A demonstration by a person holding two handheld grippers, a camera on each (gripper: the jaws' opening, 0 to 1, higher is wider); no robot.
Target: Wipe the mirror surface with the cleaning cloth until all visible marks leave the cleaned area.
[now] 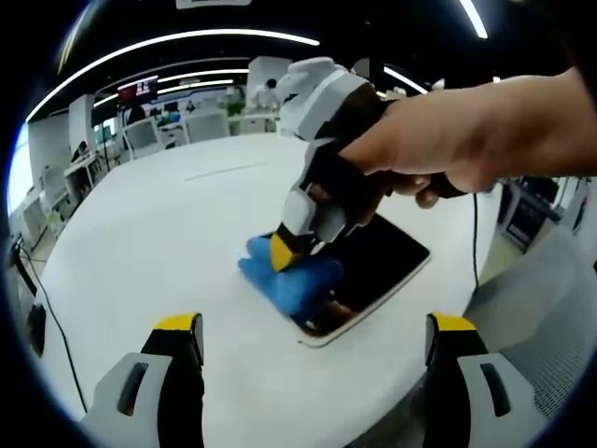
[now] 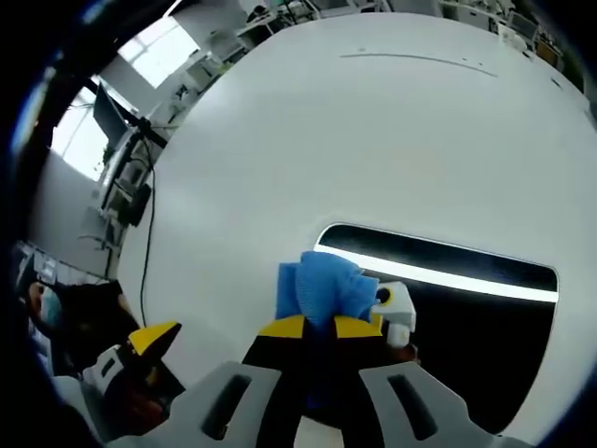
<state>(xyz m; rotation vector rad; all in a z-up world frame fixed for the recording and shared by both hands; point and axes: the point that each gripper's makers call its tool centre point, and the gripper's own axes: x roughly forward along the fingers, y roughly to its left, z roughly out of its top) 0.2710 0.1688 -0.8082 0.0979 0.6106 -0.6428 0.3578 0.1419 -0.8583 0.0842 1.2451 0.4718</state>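
Right gripper [image 2: 319,327] jaws clamped on blue cloth [image 2: 322,285], pressing it onto mirror [image 2: 485,308]. Left gripper [image 1: 312,341] jaws wide apart, holding nothing, above the table [image 1: 187,215].

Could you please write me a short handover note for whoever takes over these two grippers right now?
Right gripper: shut on the blue cleaning cloth, pressing it onto the mirror near one end.
Left gripper: open, holding nothing, hovering above the white table just short of the mirror.
Mirror: lies flat on the table, with the cloth bunched over one end of it.
Done: cloth picked up and brought onto the glass; wiping appears to be under way.
Left: whether marks remain cannot be told from these views. Work the cloth across the rest of the surface, then check it, keeping mirror and cloth in view.
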